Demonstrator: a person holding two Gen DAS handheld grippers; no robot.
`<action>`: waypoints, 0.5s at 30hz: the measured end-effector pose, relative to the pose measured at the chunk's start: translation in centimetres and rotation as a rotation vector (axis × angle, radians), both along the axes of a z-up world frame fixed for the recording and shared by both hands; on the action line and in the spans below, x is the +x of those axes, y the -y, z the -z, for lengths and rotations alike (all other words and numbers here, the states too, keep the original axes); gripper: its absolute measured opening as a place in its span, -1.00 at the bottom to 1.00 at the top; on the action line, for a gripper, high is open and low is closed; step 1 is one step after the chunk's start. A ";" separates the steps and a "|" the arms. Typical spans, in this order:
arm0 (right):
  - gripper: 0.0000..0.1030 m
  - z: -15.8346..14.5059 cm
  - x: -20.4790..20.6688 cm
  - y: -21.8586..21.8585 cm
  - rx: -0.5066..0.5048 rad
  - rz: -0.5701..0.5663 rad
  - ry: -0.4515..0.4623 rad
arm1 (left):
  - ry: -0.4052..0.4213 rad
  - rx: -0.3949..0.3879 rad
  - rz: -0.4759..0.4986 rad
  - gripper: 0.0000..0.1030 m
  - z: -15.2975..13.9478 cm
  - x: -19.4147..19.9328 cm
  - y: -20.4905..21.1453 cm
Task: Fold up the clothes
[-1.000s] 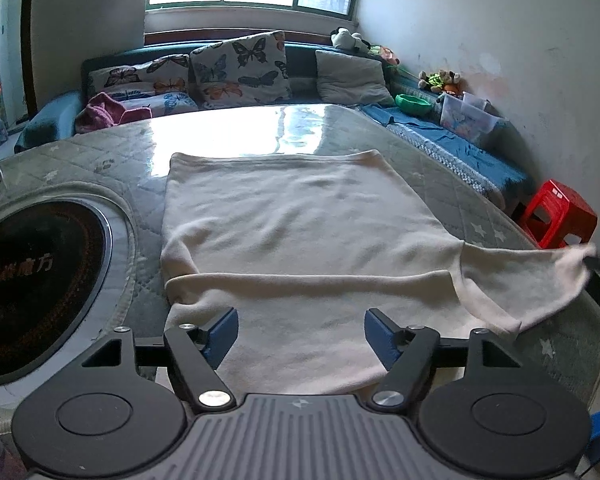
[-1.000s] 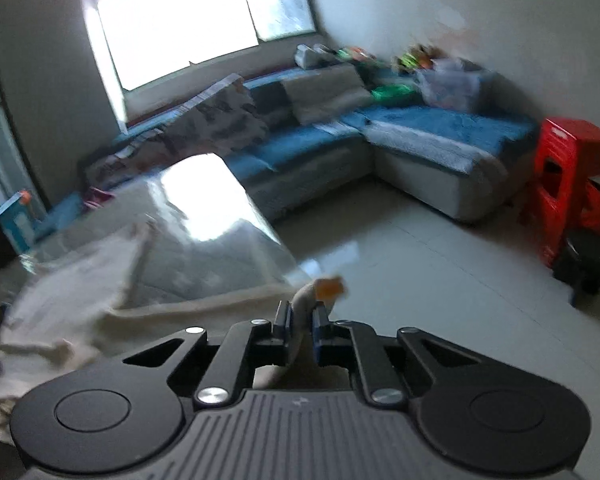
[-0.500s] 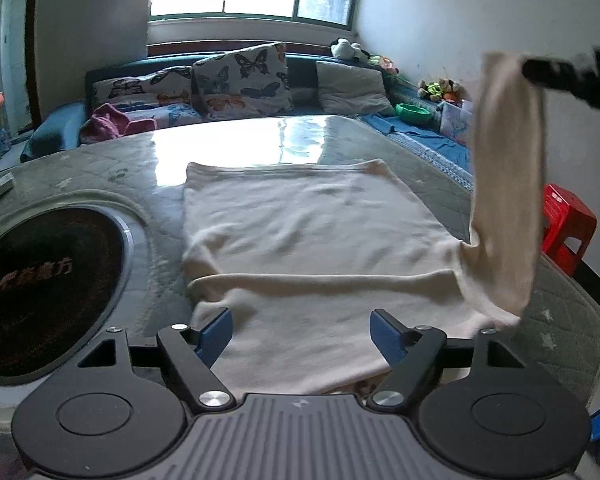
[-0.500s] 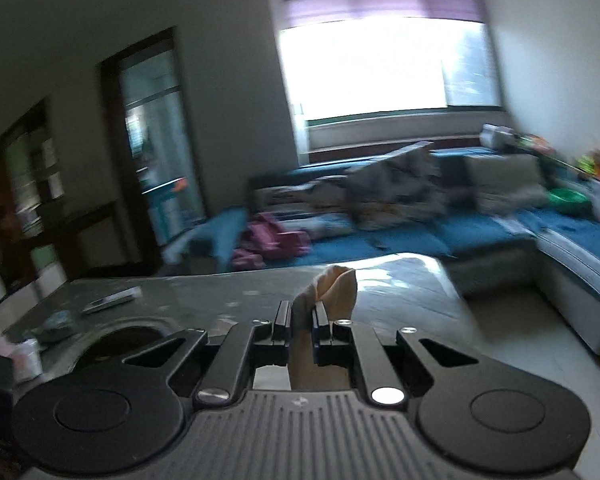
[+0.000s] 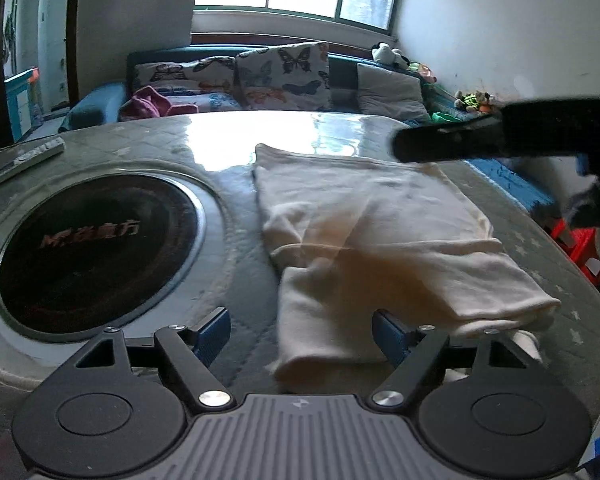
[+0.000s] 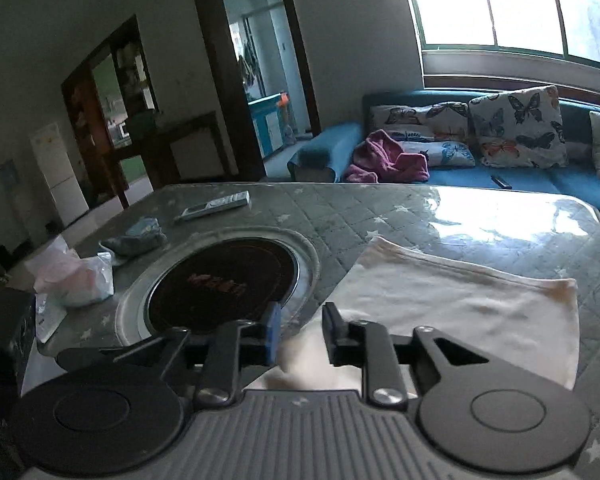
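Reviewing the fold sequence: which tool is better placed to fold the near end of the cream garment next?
Probably the left tool: open, with the cream garment partly between its fingers. The right tool sits open over the folded sleeve.

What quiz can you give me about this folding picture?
1. True or false: the left tongs are clamped shut on the cream knitted garment.
2. What is set into the grey quilted table? A: round black hob. B: steel sink. C: fruit bowl.
3. What colour is the crumpled cloth on the blue sofa?
Key: 1 false, they are open. 2 A. 3 magenta.
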State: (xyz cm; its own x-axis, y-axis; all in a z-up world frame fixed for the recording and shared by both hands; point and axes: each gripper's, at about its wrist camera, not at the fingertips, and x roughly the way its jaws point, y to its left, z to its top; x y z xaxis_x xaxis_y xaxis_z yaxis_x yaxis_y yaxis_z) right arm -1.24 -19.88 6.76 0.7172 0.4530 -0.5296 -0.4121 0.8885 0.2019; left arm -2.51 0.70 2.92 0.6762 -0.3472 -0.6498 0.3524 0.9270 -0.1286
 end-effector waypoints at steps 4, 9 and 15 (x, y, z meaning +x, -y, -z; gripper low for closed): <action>-0.55 0.5 -1.3 2.8 -0.044 0.060 -0.012 | 0.019 -0.015 -0.023 0.56 -0.8 0.3 -1.0; -0.55 3.9 -3.4 6.8 -0.143 0.143 -0.103 | 0.046 -0.041 0.020 0.53 -1.8 0.7 0.1; -0.55 7.4 -5.8 9.1 -0.181 0.203 -0.161 | 0.051 -0.054 0.136 0.18 -1.8 0.9 3.6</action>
